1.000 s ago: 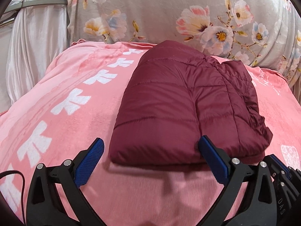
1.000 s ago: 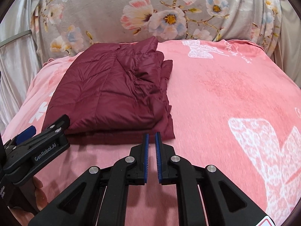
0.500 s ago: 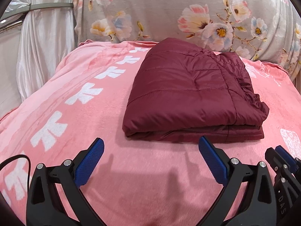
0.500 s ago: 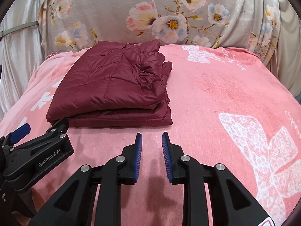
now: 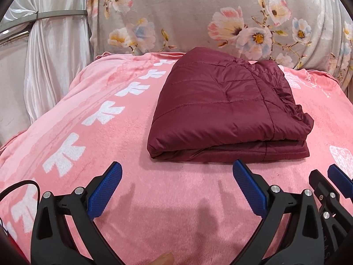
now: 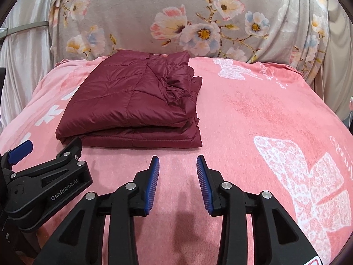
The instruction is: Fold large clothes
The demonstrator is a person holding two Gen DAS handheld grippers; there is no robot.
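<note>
Pink blanket [image 6: 253,114], folded maroon jacket [image 5: 222,108], "GenRobot.AI" left gripper [image 5: 176,176] agape, right gripper [image 6: 177,165] opening, empty.

right gripper [image 6: 177,165] jaws opening, both grippers withdrawn

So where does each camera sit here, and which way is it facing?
Left wrist: on the left hand-held gripper, looking forward and down at the folded maroon jacket; its own open fingers, a fingertip and the right hand-held gripper's tip show.
Right wrist: on the right hand-held gripper, jaws opening on nothing, jacket ahead-left; the left gripper's side shows.
Shared: jacket, pink blanket, floral cushion.
</note>
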